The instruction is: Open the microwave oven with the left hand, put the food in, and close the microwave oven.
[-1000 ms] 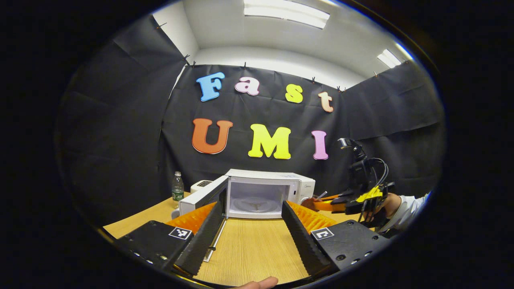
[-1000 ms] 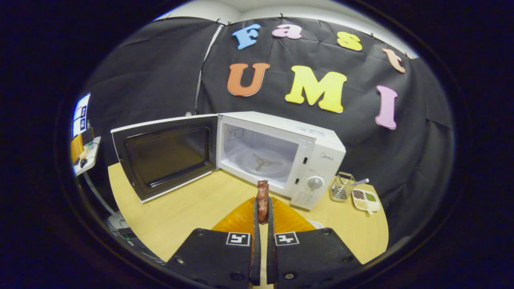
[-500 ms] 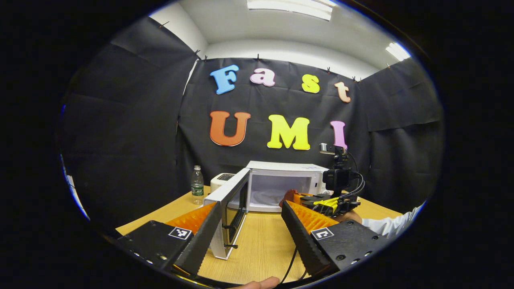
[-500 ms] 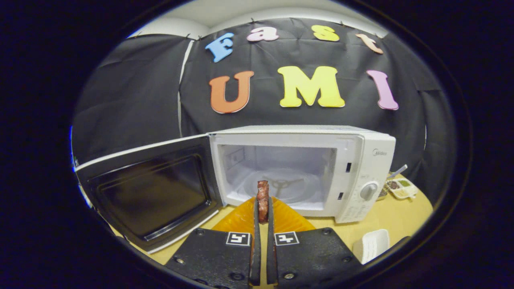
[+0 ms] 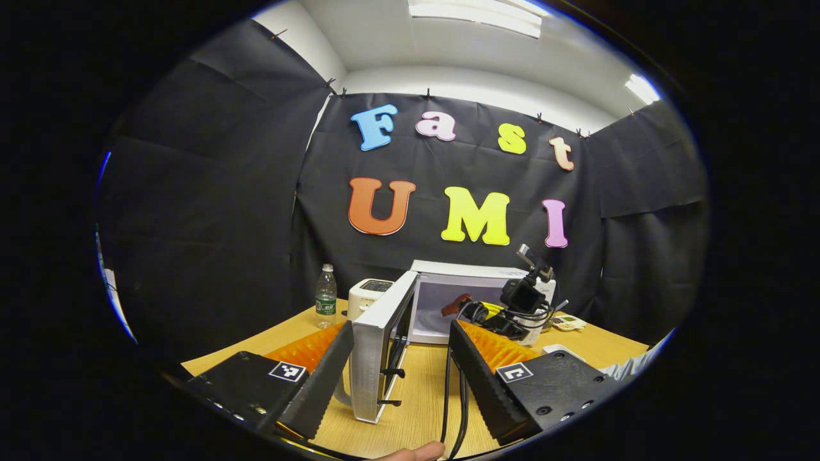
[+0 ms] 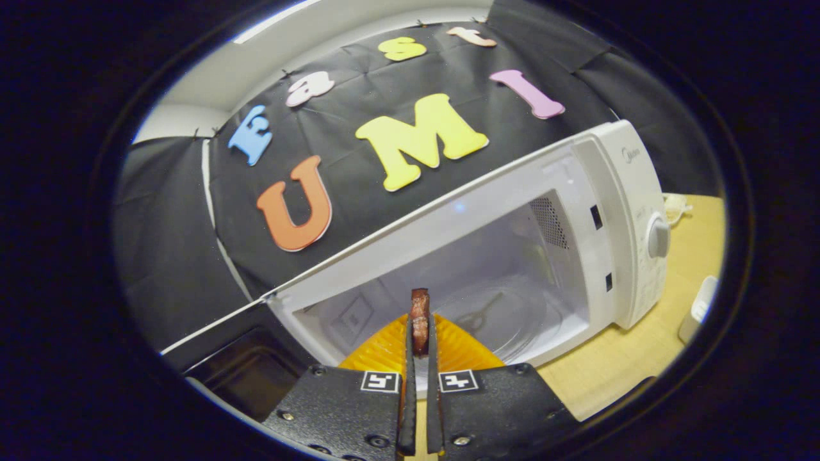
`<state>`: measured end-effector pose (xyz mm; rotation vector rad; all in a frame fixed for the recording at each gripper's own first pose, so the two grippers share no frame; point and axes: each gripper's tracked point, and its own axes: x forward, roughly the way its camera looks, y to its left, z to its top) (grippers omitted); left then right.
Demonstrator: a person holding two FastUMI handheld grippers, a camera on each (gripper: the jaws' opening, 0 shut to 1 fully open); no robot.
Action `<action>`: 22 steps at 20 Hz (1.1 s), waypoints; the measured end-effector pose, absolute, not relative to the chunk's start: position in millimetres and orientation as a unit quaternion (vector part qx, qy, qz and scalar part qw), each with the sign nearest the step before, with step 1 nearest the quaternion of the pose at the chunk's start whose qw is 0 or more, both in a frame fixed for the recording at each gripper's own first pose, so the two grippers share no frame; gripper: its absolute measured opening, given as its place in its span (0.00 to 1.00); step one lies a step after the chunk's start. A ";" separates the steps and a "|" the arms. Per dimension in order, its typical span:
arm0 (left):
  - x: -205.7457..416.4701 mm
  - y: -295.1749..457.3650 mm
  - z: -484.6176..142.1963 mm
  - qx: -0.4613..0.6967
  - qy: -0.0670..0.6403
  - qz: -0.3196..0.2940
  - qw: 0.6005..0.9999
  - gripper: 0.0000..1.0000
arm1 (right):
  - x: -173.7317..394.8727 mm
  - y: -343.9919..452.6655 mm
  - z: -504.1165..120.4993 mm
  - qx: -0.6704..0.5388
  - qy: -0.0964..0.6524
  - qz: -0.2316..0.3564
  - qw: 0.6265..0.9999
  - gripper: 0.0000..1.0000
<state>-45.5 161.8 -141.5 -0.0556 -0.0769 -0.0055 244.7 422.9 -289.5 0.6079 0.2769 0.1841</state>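
With the door swung wide and the food already at the mouth of the microwave, clearly the middle step: putting the food in. Right gripper clenched on that small dark reddish piece, both fingers pressing it, tip poking up between them just in front of the white cavity. Seen from the left gripper view too, reaching toward the opening with cables trailing back across the wooden table. Left gripper released, fingers spread wide and holding nothing, hanging back near the edge of the door.

Next, probably: carry the piece further in over the glass plate, lower, let go, then back out without catching the cavity's frame. After that, left side well placed to push the door shut, once cables and right gripper are out of its swing.

Beyond the door, a bottle and a toaster well apart from the action.
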 end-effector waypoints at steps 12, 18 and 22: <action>-32.2 180.4 -154.5 -0.037 -0.019 0.020 0.999 0.92 | 305.1 409.8 -348.3 0.372 0.182 -0.023 0.910 0.10; -35.6 184.0 -155.9 -0.042 -0.020 0.023 0.999 0.92 | 296.7 410.1 -357.7 0.242 0.192 -0.020 0.951 0.89; -43.7 191.2 -158.7 -0.042 -0.018 0.032 0.998 0.92 | 276.9 396.8 -339.5 0.242 0.178 -0.008 0.954 1.00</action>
